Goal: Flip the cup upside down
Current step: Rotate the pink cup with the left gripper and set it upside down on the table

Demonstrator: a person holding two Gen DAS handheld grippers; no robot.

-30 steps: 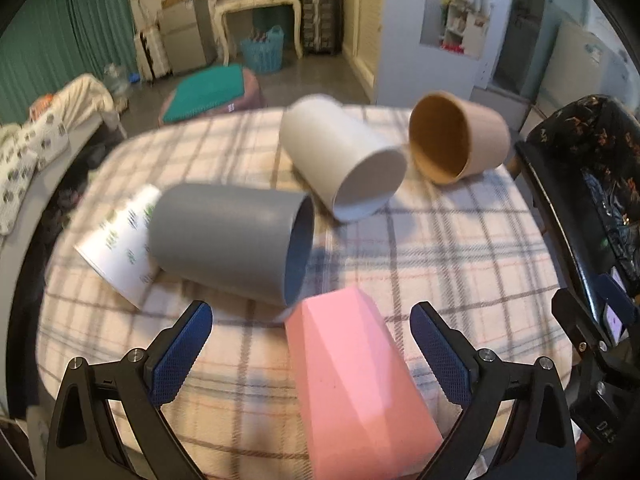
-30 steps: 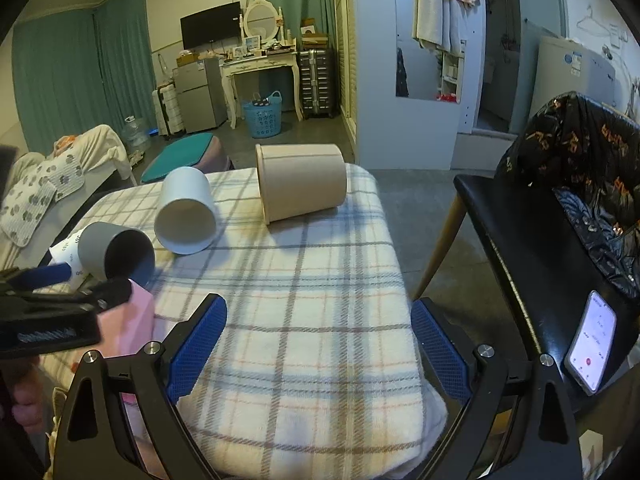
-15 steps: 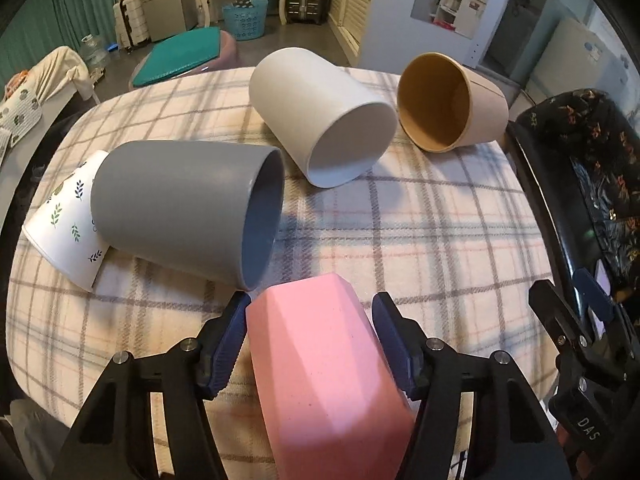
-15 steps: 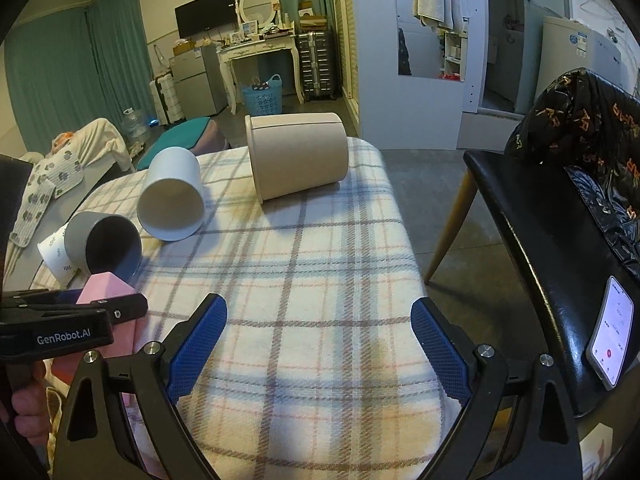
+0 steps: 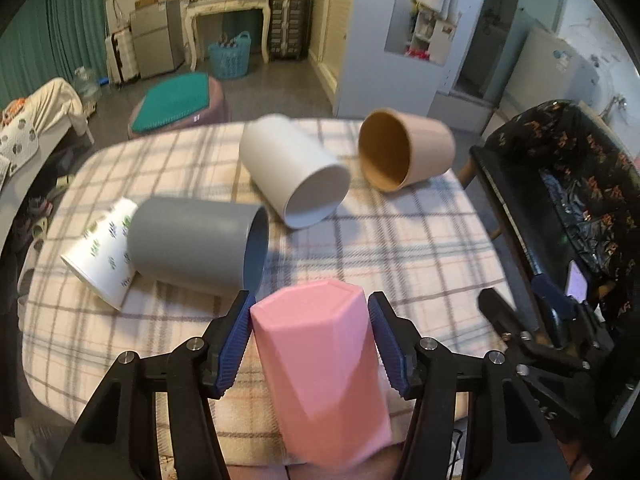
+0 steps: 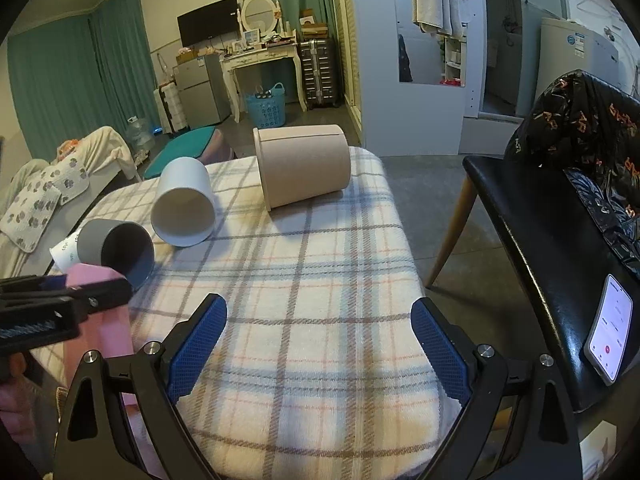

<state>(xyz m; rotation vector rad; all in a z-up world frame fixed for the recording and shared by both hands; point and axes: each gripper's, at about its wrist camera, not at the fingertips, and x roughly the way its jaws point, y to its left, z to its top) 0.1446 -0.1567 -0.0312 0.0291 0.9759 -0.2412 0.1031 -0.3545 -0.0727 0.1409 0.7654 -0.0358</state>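
My left gripper (image 5: 310, 340) is shut on a pink faceted cup (image 5: 320, 376), its closed base pointing away from me, held above the near edge of the plaid-covered table (image 5: 400, 248). The pink cup (image 6: 100, 304) and left gripper (image 6: 60, 304) also show at the left of the right wrist view. My right gripper (image 6: 320, 344) is open and empty over the table's near right part. Its tip shows in the left wrist view (image 5: 540, 320).
A grey cup (image 5: 200, 248), a white cup (image 5: 296, 176), a tan cup (image 5: 404, 152) and a leaf-print white cup (image 5: 100, 256) lie on their sides. A black chair (image 6: 560, 240) with a phone (image 6: 608, 332) stands to the right.
My left gripper closed on the pink cup and lifted it, tilting its base end upward. The right gripper stayed open and shifted slightly.
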